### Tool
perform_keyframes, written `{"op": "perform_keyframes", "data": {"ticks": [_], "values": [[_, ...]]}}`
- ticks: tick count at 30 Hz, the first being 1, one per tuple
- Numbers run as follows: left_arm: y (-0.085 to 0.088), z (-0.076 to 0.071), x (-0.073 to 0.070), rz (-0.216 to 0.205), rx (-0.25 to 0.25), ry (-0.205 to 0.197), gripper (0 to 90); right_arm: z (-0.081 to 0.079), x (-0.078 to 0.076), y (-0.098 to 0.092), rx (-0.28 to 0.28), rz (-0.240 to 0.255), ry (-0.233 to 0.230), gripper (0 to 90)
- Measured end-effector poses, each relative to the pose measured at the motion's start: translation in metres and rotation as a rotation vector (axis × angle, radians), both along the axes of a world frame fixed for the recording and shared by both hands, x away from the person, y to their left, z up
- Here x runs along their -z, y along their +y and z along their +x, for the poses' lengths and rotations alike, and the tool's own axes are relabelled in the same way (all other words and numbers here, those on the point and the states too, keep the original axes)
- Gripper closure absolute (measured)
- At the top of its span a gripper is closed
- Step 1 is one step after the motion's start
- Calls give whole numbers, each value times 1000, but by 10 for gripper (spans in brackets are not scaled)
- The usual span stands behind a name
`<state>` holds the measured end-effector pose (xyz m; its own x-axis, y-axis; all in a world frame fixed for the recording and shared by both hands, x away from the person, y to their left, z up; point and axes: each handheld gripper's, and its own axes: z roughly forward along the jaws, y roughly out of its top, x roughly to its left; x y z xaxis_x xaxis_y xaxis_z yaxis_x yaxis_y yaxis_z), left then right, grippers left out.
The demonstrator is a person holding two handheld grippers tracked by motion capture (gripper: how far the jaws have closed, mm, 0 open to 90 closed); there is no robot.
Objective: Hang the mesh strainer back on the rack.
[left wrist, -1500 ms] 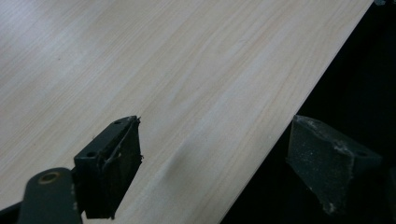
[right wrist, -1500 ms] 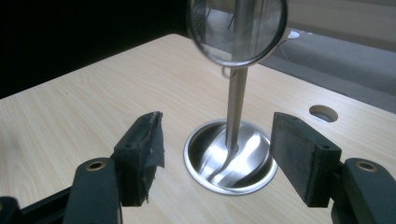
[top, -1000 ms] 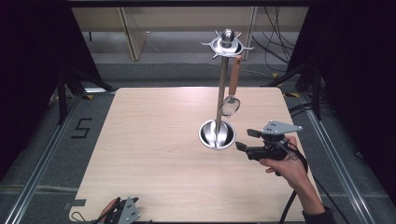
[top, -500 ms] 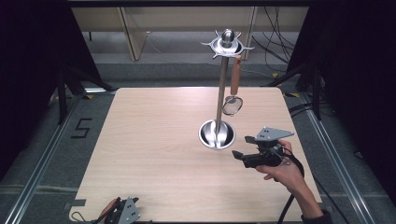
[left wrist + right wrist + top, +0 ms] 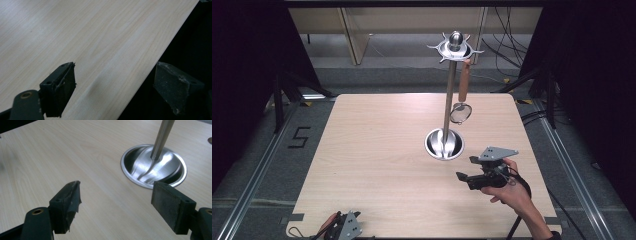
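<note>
Pale wooden desk (image 5: 377,150) carries a steel stand (image 5: 448,100), its strainer (image 5: 460,111) hanging vertically at far right, nearer the released right tool (image 5: 468,176) than the released near-left left tool (image 5: 343,226).

hand-held gripper (image 5: 467,171): black | grey three-cornered top plate | black cable

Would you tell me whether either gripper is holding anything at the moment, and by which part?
Nothing is held: the left gripper and right gripper both stand open and empty.
</note>
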<state>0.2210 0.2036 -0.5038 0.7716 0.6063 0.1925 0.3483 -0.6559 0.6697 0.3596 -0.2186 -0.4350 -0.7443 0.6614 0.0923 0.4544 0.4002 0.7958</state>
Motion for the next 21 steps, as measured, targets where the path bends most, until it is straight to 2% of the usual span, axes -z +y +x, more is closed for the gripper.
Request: {"op": "perform_keyframes", "data": {"ticks": [4, 5, 8, 9, 10, 11, 12, 13, 14, 15, 16, 18, 19, 21], "values": [[0, 0, 0, -1, 0, 1, 168, -1, 7, 0, -16, -6, -1, 224], [0, 0, 0, -1, -1, 0, 168, -3, 9, 2, -8, 3, 21, 210], [0, 0, 0, 0, 0, 0, 168, -4, 15, 3, -22, -5, -4, 165], [0, 0, 0, 0, -1, 0, 168, -5, 17, 3, -32, -3, 11, 157], [0, 0, 0, 1, -2, 0, 168, -6, 19, 4, -42, -3, 0, 160], [0, 0, 0, 5, 0, -1, 168, -8, 21, 6, -38, 3, 13, 159], [0, 0, 0, 2, 0, 0, 168, -7, 23, 6, -43, -11, 6, 161], [0, 0, 0, 1, 0, 0, 168, -8, 25, 7, -39, -7, 12, 161], [0, 0, 0, 1, 0, 0, 168, -11, 26, 8, -36, 1, 42, 160], [0, 0, 0, 1, 0, -1, 168, -9, 28, 8, -42, -14, 11, 160], [0, 0, 0, 4, 0, -1, 168, -11, 29, 9, -38, -4, 32, 160], [0, 0, 0, 1, 0, -1, 167, -10, 32, 9, -52, -15, 17, 160], [0, 0, 0, 3, -2, 0, 168, -11, 33, 9, -52, -13, 32, 160], [0, 0, 0, 5, 0, -1, 168, -12, 35, 8, -48, -24, 27, 160]]}}
